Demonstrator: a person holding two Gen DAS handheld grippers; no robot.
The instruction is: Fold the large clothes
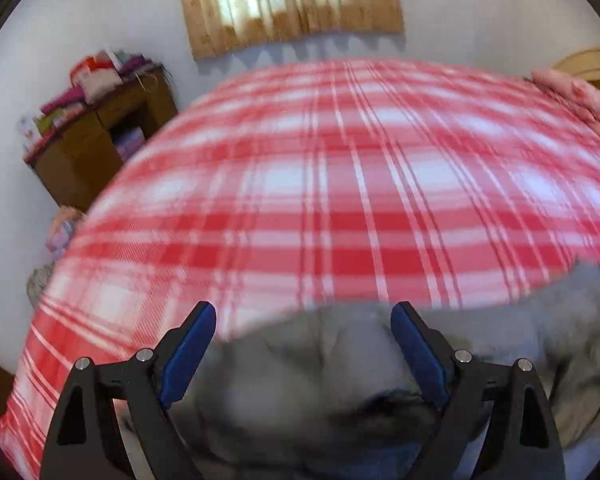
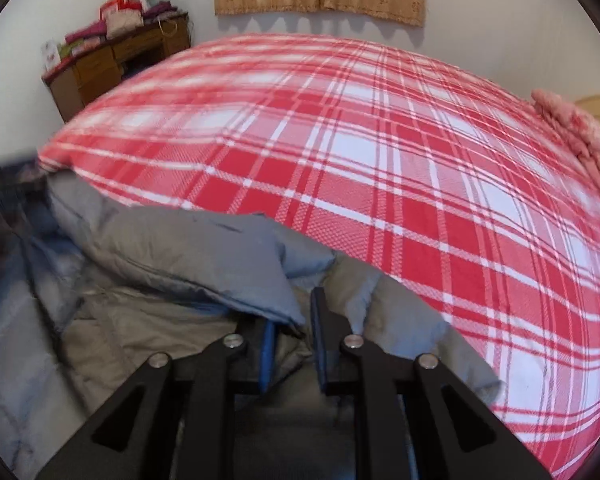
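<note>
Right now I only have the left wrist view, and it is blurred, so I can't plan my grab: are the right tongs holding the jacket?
Observer: It looks so. The right tongs are nearly closed, with grey jacket cloth between them.
Operator: How does the jacket lie there?
Observer: A puffy fold lies just left of the tongs, and its corner reaches them.
Operator: And beyond that?
Observer: More of the jacket spreads toward the left edge of that view, and the plaid bed is bare on the right.
</note>
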